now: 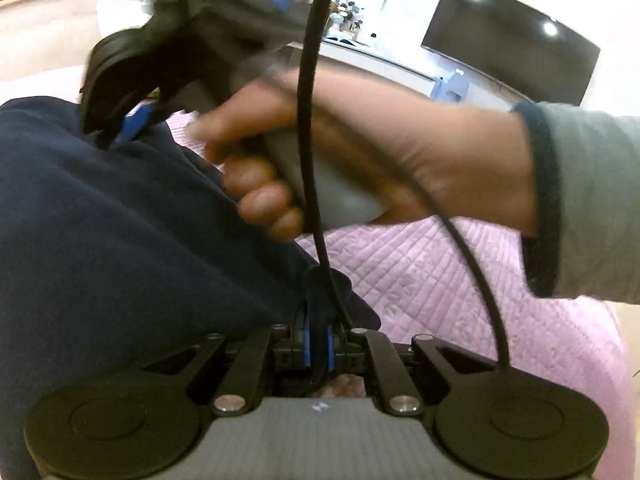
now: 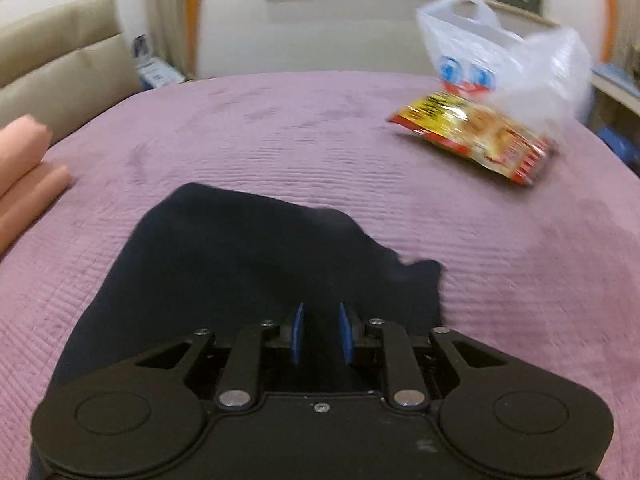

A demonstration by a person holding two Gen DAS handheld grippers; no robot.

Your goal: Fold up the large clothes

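The left gripper (image 1: pixel 319 344) is pinching a fold of the dark navy garment (image 1: pixel 120 220) between its jaws; the two blue pads (image 1: pixel 307 346) are standing close together with cloth bunched between and just ahead of them. From that pinch the garment is spreading to the left of the jaws and rising ahead toward the right gripper (image 1: pixel 116 120), whose jaws are closing on an upper edge of the same cloth. The person's right hand (image 1: pixel 340 160) is wrapping the grey handle, directly ahead of the left jaws, and a black cable (image 1: pixel 314 160) is hanging across the view.

In the right wrist view, the right gripper (image 2: pixel 321 334) is showing its jaws narrowly parted, with the garment (image 2: pixel 248 264) lying between and beyond them, draping onto the pink quilted bed (image 2: pixel 280 128). Ahead and to the right of these jaws, well apart from the cloth, a snack packet (image 2: pixel 476 140) is lying beside a white plastic bag (image 2: pixel 500 56).
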